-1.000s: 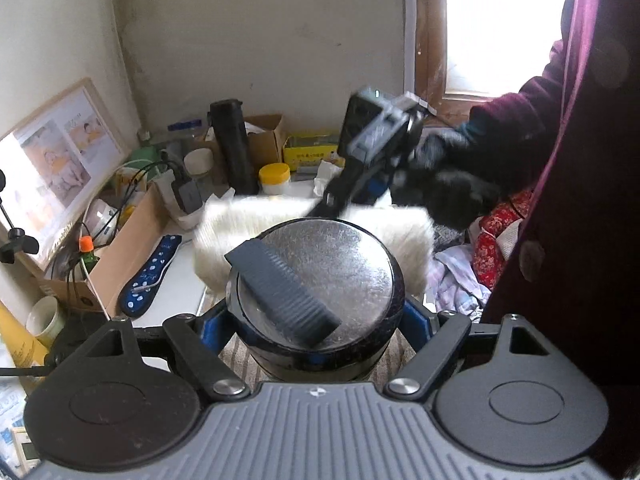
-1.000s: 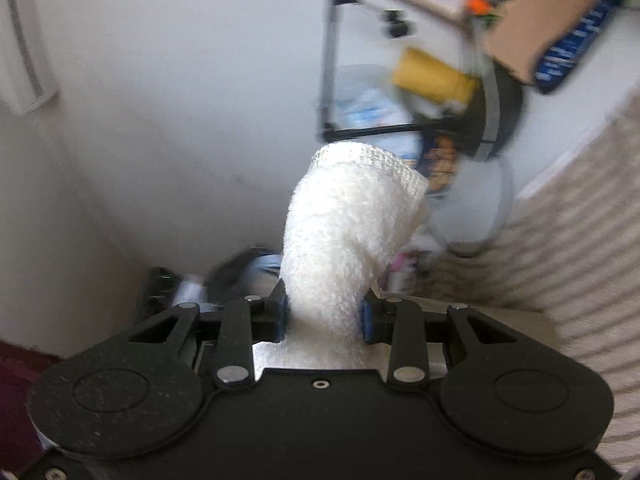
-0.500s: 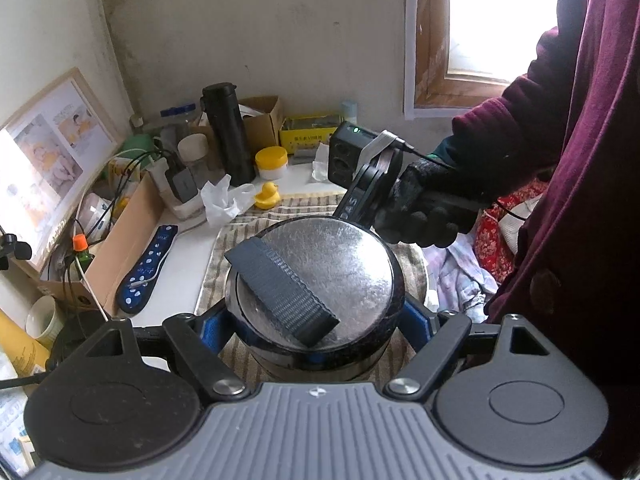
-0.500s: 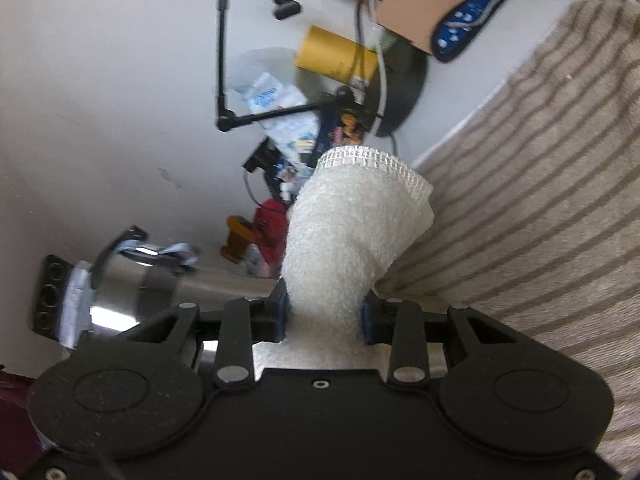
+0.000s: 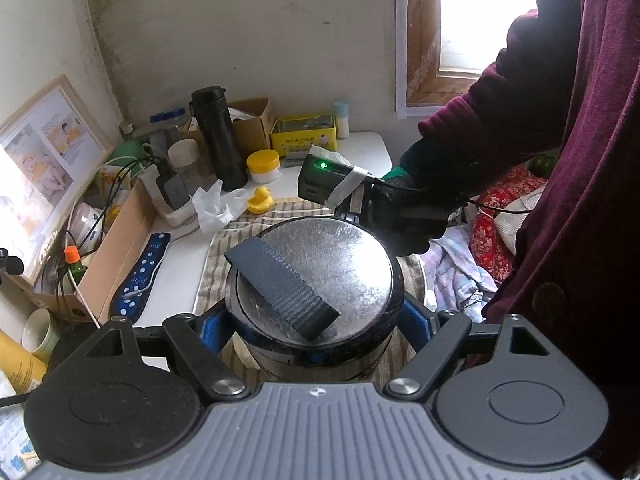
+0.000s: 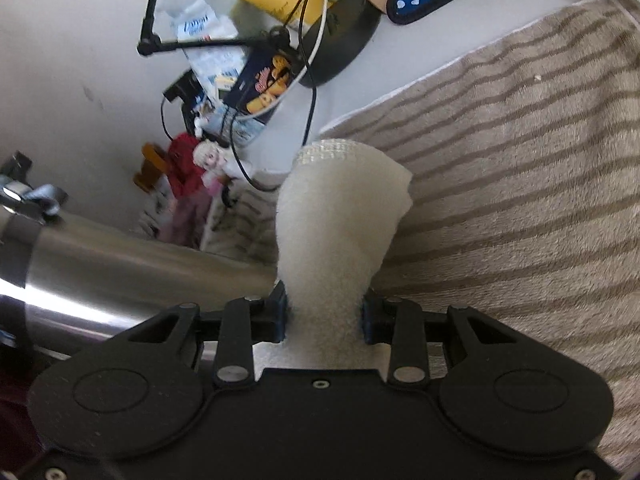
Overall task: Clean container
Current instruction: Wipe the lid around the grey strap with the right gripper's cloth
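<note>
- The right gripper (image 6: pixel 324 316) pinches a rolled white cloth (image 6: pixel 340 236) between its blue pads; the roll sticks out ahead of the jaws, its free end in the air over a striped towel (image 6: pixel 520 168).
- Left of the cloth, just beside that gripper, lies the shiny steel side of the container (image 6: pixel 120 272). I cannot tell whether cloth and steel touch.
- The left gripper (image 5: pixel 312 320) is closed wide around the container (image 5: pixel 316 276), one blue pad against each side of its dark rim. A flat metal lid with a black ribbed strap (image 5: pixel 280 284) faces the camera.
- Beyond the container, a gloved hand (image 5: pixel 404 216) in a dark red sleeve holds the right gripper close behind the lid.
- Progress, as a judgement: the container is steadied and the cloth is in hand and near it, so wiping looks about to start or barely started. The lid looks dull and speckled, with no wiped patch I can tell.
- Writing: a yellow tin (image 5: pixel 304 136) far behind the container carries print too small to read. A blue and white packet (image 6: pixel 200 24) ahead of the cloth shows a blurred word I cannot make out. A dark box (image 6: pixel 264 88) shows cartoon figures.
</note>
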